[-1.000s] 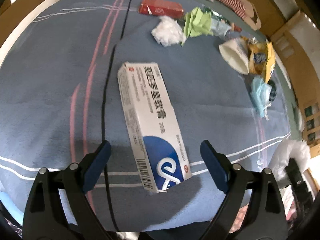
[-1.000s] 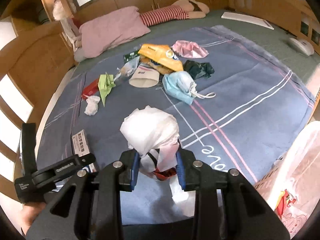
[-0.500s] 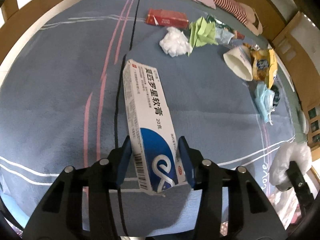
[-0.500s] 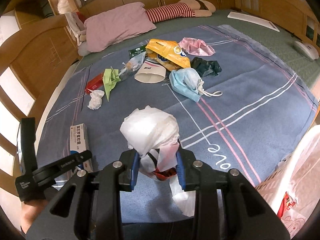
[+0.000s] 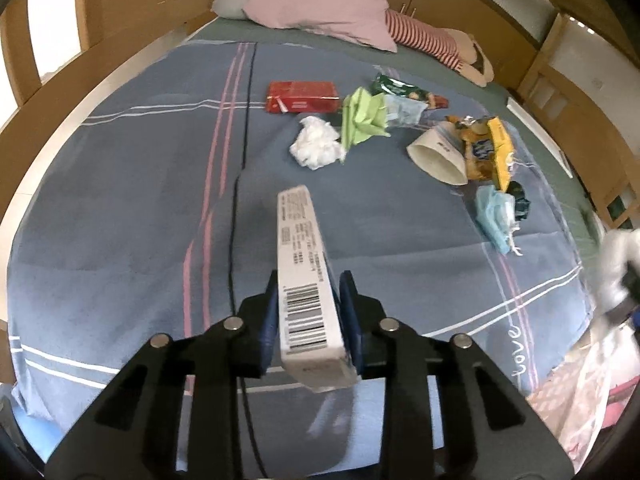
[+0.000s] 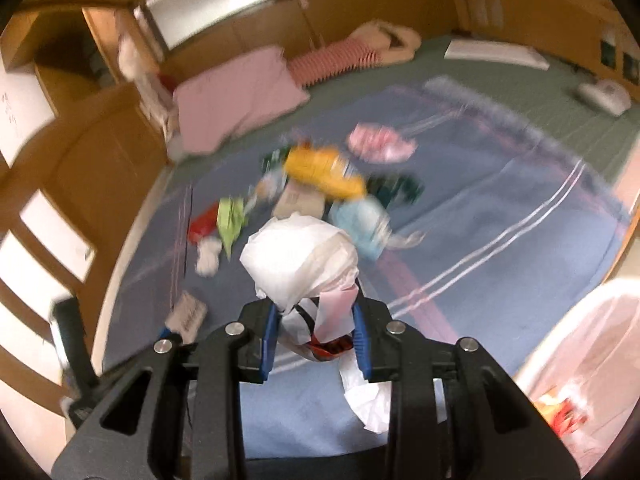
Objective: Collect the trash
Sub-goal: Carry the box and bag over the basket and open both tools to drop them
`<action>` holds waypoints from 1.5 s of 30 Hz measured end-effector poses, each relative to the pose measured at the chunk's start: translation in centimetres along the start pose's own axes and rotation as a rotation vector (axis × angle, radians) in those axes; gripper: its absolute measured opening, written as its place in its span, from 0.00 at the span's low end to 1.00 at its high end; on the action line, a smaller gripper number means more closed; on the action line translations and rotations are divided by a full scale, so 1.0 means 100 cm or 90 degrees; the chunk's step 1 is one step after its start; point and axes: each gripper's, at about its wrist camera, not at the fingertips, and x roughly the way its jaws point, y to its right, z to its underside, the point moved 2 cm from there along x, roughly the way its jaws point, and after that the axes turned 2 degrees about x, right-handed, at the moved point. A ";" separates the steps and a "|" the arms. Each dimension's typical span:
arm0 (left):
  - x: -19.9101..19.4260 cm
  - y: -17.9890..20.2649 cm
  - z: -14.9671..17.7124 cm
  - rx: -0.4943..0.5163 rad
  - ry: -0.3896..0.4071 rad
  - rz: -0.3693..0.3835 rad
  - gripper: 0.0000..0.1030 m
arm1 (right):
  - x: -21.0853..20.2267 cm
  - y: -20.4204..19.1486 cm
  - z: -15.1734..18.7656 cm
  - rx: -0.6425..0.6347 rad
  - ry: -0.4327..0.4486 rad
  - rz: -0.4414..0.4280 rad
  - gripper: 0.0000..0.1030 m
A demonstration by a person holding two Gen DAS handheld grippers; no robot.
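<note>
While tilted downward, left gripper (image 5: 308,316) closes on carton (image 5: 306,276); right gripper (image 6: 316,334) clamps tissue wad (image 6: 300,264)

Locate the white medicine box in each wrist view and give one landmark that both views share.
Left wrist: white medicine box at lower centre, between the closing left gripper jaws.
Right wrist: blurred at lower left, in the left gripper.
Shared landmark: green crumpled paper.

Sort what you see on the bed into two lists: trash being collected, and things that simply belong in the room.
Trash:
- white medicine box, left gripper closing on it
- tissue wad in right gripper
- red carton
- paper cup
- blue face mask

Room:
- pink pillow
- blue blanket
</note>
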 end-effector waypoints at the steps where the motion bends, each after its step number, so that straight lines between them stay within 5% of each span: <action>1: 0.000 0.001 0.000 0.000 -0.002 0.000 0.28 | -0.013 0.006 -0.009 -0.006 0.016 0.007 0.31; 6: 0.005 -0.005 0.002 -0.039 -0.016 0.040 0.25 | -0.048 0.034 -0.024 -0.015 0.054 0.039 0.31; 11: -0.002 -0.014 0.000 -0.087 -0.021 0.123 0.25 | -0.053 0.058 -0.018 -0.008 0.029 0.046 0.31; 17: -0.041 0.021 -0.001 -0.037 0.019 0.231 0.25 | -0.087 0.099 -0.020 -0.027 0.020 0.077 0.31; 22: -0.071 0.081 0.009 0.043 0.033 0.333 0.25 | -0.090 0.143 0.012 -0.047 -0.123 0.105 0.34; 25: -0.085 0.136 0.028 0.119 0.016 0.395 0.25 | -0.083 0.165 0.040 -0.045 -0.205 0.106 0.60; 27: -0.092 0.179 0.048 0.183 -0.005 0.437 0.25 | -0.089 0.179 0.044 -0.021 -0.190 0.118 0.77; 33: -0.102 0.265 0.109 0.307 -0.081 0.551 0.26 | -0.147 0.231 0.008 0.130 -0.012 0.157 0.80; 35: -0.095 0.289 0.132 0.319 -0.124 0.584 0.30 | -0.158 0.239 0.000 0.153 0.023 0.174 0.82; 38: -0.073 0.309 0.157 0.326 -0.193 0.580 0.69 | -0.164 0.244 -0.013 0.169 0.040 0.185 0.82; 39: -0.070 0.310 0.158 0.329 -0.196 0.563 0.71 | -0.162 0.244 -0.016 0.168 0.040 0.184 0.82; 45: -0.077 0.256 0.097 0.218 -0.092 0.527 0.84 | -0.116 0.204 -0.039 0.104 0.015 0.151 0.87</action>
